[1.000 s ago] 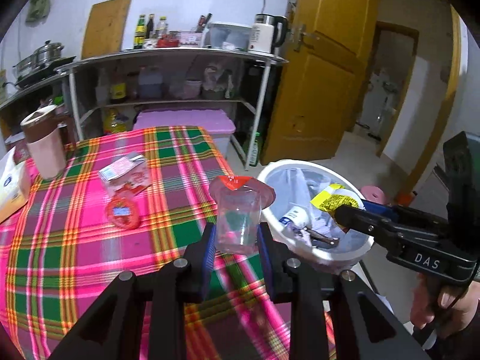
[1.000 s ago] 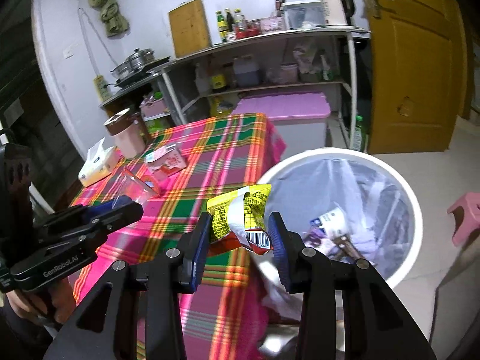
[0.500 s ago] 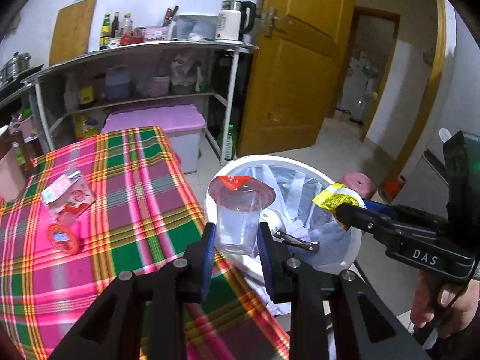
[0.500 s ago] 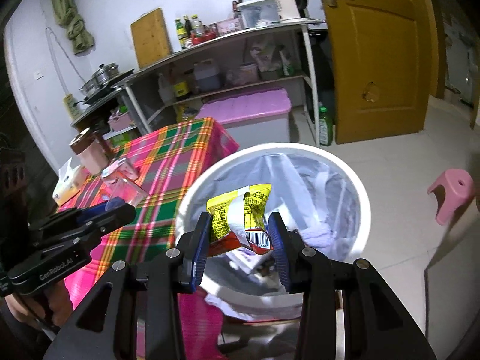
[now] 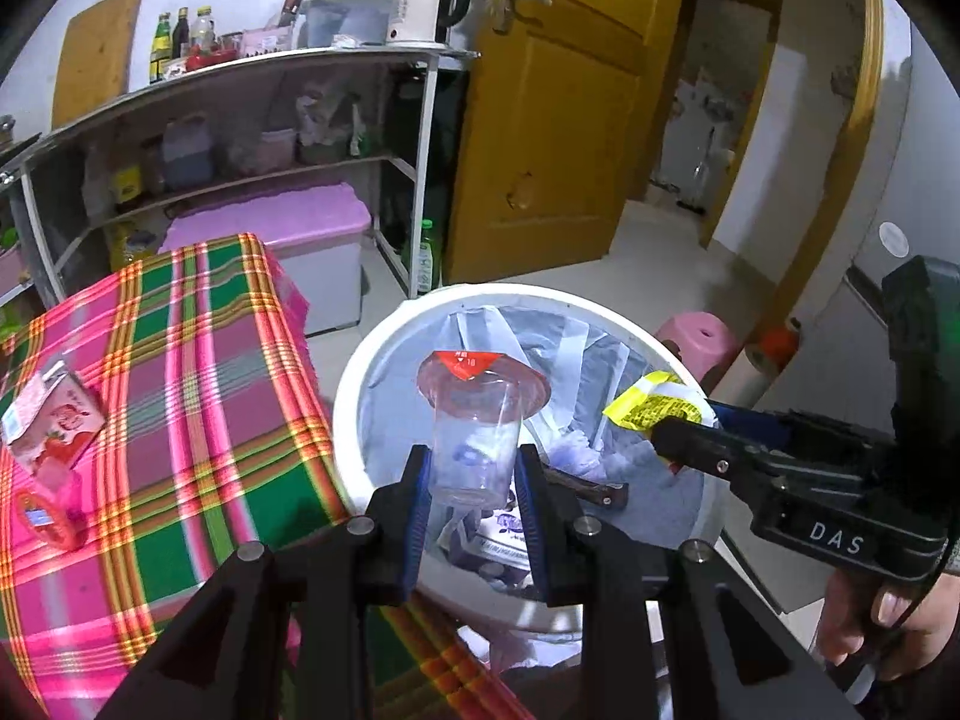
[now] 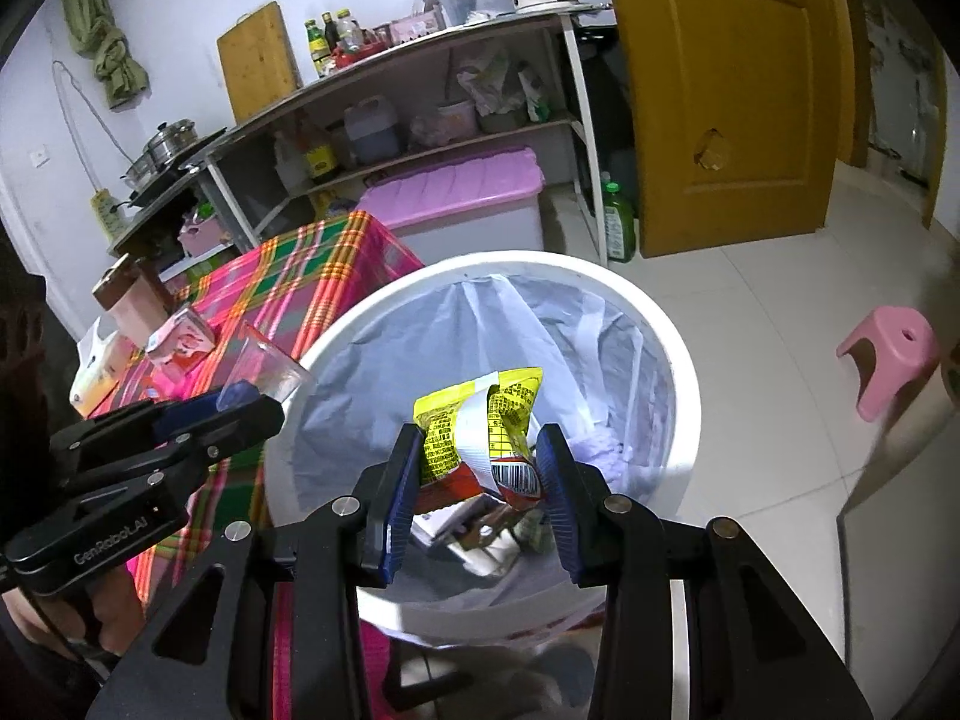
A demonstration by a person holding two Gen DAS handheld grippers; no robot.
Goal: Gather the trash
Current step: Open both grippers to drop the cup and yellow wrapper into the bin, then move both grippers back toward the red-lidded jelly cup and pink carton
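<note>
A clear plastic cup with a peeled red-marked lid film is clamped upright between the blue pads of the left tool. The cup is held above the open mouth of a white trash bin, near the bin's worktop-side rim. A crumpled yellow snack wrapper is clamped between the pads of the right tool, and is likewise held over the bin opening. In the left wrist view, the wrapper is seen at the right of the cup, apart from it.

The bin is lined with a pale plastic bag, and assorted discarded items are seen at its bottom. The bin stands on the floor just beside a worktop covered by a pink-and-green plaid cloth. On the cloth, a small pink carton and a round red item are located, well apart from the bin. A pink stool stands on the tiled floor beyond the bin.
</note>
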